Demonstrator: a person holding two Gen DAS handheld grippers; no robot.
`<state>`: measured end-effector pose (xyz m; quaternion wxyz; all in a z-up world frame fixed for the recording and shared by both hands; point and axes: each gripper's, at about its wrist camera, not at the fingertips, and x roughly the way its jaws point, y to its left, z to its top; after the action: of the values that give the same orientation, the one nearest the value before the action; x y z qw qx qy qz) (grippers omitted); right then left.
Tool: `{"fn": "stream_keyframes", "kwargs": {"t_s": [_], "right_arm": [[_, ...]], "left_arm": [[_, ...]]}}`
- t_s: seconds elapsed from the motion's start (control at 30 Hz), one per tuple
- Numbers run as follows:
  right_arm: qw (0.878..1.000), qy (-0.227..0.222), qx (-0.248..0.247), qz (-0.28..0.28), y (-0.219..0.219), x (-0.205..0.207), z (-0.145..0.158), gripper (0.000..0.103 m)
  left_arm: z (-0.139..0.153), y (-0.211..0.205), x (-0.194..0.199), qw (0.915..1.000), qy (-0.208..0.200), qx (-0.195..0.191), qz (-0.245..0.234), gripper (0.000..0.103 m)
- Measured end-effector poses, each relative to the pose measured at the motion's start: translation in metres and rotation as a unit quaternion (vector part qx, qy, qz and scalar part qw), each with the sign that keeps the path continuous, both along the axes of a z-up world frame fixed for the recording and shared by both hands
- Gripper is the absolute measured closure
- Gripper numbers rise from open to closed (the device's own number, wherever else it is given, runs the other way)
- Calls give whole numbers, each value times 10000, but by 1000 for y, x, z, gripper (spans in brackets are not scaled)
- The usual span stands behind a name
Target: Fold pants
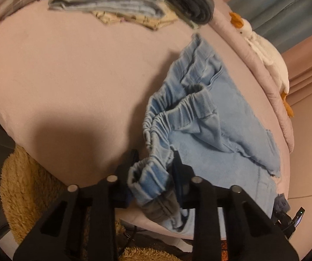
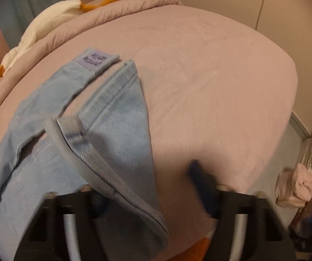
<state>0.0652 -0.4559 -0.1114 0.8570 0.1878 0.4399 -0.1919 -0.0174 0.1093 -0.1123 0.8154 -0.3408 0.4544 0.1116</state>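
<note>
Light blue pants (image 1: 210, 117) lie on the pink bed (image 1: 69, 76), waistband bunched toward me. My left gripper (image 1: 153, 174) has the elastic waistband (image 1: 149, 178) between its two fingers, near the bed's front edge. In the right wrist view the pant legs (image 2: 116, 130) hang across the lower left, with a purple label (image 2: 97, 61) at the hem. My right gripper (image 2: 147, 187) is wide open; its right finger (image 2: 201, 180) is blurred, and the left finger is hidden behind the cloth.
A stack of folded clothes (image 1: 116, 4) and a dark garment (image 1: 190, 4) sit at the far side of the bed. A white plush goose (image 1: 266, 52) lies on the folded pink quilt (image 2: 112, 15). A yellow fuzzy rug (image 1: 25, 184) is below the bed.
</note>
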Motion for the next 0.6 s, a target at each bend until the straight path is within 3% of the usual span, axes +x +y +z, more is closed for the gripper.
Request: {"fn": "stream_keyframes", "kwargs": {"t_s": [0.07,0.17,0.27,0.33,0.43,0.6], "right_arm": [[9995,-82,205,203,0,5,4,94],[9994,-220,176,211,-1,0,17,99],[9970,-554,527,119,-8,-14,33,99],[9972,-630,389,27,-10,-21,40,99],[9976,-553,408,17,-13,-26,35,99],[9987,-276,414,-104,-14,-22,15,99]], "left_arm": [[8,-1,4,9995,3,320,-43,77],[13,0,5,9992,14,394,-62,77],[9,6,9,9992,87,394,-44,76],[1,9,12,9989,255,396,-45,75],[-16,9,19,9975,539,449,4,71],[-20,7,22,9970,557,532,-65,67]]}}
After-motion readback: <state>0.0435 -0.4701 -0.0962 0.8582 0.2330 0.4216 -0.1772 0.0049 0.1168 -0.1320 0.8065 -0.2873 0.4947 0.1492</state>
